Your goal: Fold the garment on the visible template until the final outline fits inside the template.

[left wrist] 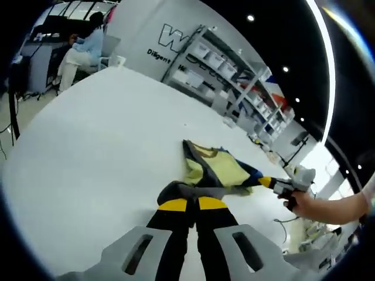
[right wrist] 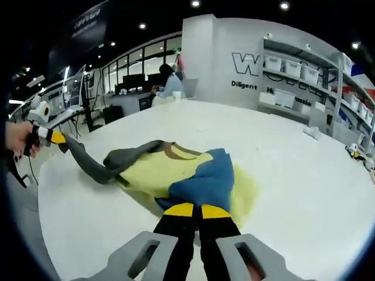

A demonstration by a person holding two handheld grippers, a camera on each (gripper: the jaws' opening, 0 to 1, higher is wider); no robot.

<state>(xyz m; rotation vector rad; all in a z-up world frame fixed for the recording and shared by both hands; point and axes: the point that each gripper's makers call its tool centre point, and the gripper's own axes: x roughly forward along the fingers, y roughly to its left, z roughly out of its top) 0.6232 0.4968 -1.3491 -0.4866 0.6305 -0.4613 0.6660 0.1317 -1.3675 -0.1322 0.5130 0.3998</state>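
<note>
A yellow garment [left wrist: 218, 168] with a grey sleeve and a blue sleeve lies bunched on the white table [left wrist: 105, 146]. In the left gripper view my left gripper [left wrist: 192, 204] is shut on the grey sleeve [left wrist: 176, 190] at the garment's near edge. My right gripper [left wrist: 265, 181], held by a hand [left wrist: 307, 205], pinches the blue sleeve from the right. In the right gripper view my right gripper [right wrist: 193, 209] is shut on the blue sleeve [right wrist: 205, 181], which is folded over the yellow body [right wrist: 155, 170]. The left gripper [right wrist: 58, 138] pulls the grey sleeve [right wrist: 99, 167] out to the left, off the table.
Shelves with white bins [left wrist: 217, 64] stand behind the table's far side. A person [left wrist: 82, 52] sits at a desk at the far left. The table's curved edge [right wrist: 44, 193] runs close to the left gripper.
</note>
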